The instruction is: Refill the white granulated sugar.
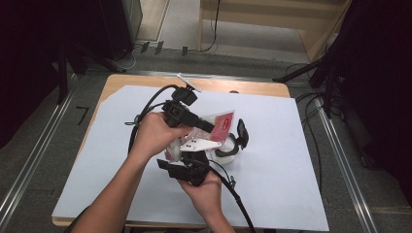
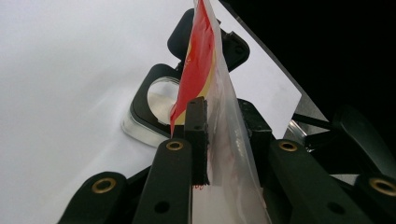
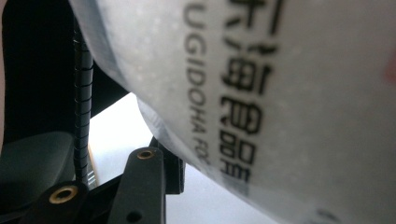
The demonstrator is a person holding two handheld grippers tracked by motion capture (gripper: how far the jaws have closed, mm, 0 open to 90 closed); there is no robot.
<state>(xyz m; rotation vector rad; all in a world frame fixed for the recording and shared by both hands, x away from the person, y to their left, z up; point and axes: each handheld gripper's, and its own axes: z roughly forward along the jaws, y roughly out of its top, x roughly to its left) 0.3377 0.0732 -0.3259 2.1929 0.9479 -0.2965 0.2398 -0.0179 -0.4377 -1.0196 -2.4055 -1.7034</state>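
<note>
Above the desk (image 1: 291, 160), covered by one pale sheet, one red-and-clear food pouch (image 1: 221, 124) is held upright between two claws. The left claw (image 2: 219, 135) is clenched on the pouch's edge. The right claw (image 1: 194, 155) is pressed against its printed face; its grip cannot be told. One black-rimmed container (image 1: 233, 145) stands just behind.

The pouch (image 2: 198, 70) is clear plastic with a red panel edged in yellow, and its whitish side (image 3: 289, 107) carries black printed characters and letters. The container (image 1: 228, 148) is clear with a black rim and lid, on a pale blue-white sheet (image 1: 272, 194) over a tan wooden table (image 1: 116, 81).
</note>
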